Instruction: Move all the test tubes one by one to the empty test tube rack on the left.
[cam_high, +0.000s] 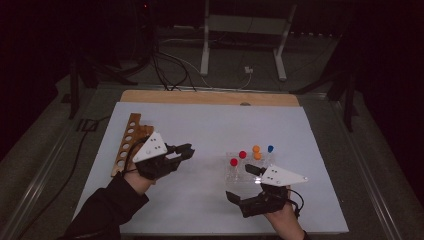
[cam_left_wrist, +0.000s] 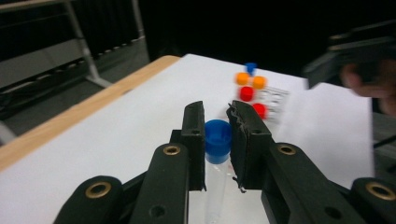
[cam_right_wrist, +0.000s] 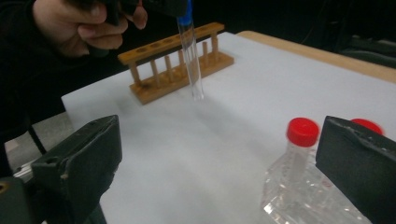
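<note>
High view: your left gripper (cam_high: 186, 150), beside the wooden rack (cam_high: 128, 142), is clamped on a tube; five capped tubes wait in the clear holder (cam_high: 235, 172), well right of the rack. Left gripper view: the jaws pinch the blue-capped tube (cam_left_wrist: 217, 140) below its cap. Right gripper view: your right gripper (cam_right_wrist: 219, 163) is wide open and empty; the rack holes look unfilled, so by my estimate six tubes remain.
</note>
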